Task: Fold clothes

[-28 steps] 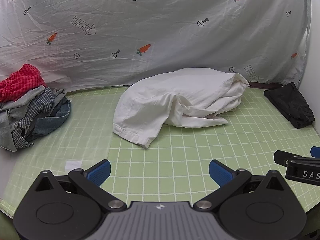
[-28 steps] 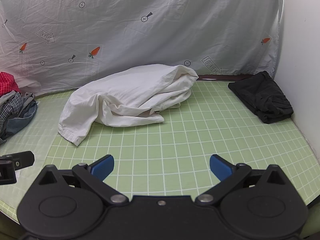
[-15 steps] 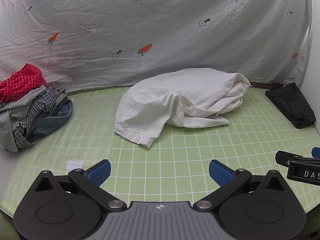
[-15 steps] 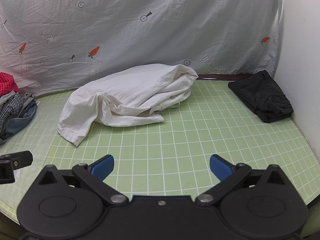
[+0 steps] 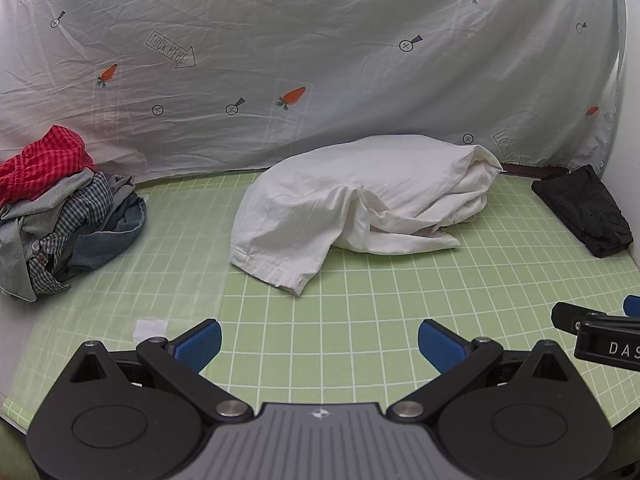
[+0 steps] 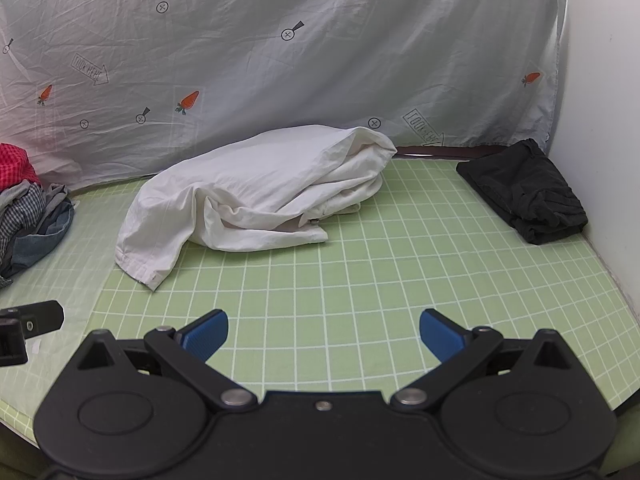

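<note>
A crumpled white garment (image 5: 360, 204) is located at the middle of the green grid mat (image 5: 360, 320), between a pile of mixed clothes (image 5: 60, 208) at the left and a folded black garment (image 5: 580, 208) at the right. Both the left gripper (image 5: 319, 344) and the right gripper (image 6: 323, 336) are held above the near mat with jaws spread apart and nothing between them. "LOOK HERE" arrows (mirrored) are printed on the carrot-patterned backdrop sheet (image 5: 320, 60), and "DAS" is legible on the right gripper body in the left wrist view.

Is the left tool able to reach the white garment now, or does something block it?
Probably yes. The left tool is open and the green mat between it and the white garment lies bare.
</note>
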{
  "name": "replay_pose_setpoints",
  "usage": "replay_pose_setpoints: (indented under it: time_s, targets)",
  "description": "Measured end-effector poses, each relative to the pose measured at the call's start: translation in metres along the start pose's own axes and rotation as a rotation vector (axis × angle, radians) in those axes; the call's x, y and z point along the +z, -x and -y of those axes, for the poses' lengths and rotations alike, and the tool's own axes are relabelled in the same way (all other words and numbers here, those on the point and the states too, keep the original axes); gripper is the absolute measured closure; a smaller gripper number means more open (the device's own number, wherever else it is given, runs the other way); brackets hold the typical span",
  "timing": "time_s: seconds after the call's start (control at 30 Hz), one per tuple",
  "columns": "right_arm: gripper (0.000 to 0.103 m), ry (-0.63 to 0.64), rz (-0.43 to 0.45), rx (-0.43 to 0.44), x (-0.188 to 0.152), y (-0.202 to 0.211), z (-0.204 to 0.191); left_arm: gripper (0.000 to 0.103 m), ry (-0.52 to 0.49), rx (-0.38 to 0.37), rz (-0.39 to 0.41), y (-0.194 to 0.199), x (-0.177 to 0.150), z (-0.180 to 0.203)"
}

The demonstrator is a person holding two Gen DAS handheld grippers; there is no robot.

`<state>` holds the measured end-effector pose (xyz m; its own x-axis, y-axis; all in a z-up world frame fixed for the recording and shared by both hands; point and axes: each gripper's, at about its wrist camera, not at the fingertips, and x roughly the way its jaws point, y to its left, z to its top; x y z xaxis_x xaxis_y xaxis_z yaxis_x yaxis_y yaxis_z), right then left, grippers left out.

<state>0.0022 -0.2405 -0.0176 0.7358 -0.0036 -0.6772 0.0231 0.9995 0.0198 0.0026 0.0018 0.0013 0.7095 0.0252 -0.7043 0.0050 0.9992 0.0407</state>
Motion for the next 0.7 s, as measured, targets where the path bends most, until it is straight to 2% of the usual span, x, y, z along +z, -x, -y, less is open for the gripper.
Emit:
replay_pose_setpoints:
  time_s: [0.7]
  targets:
    - [0.000,0.002,-0.010,-0.001,0.0005,-0.0010,0.0028,0.000,0.000,-0.001,-0.005,-0.0030,-0.0024,0.0007]
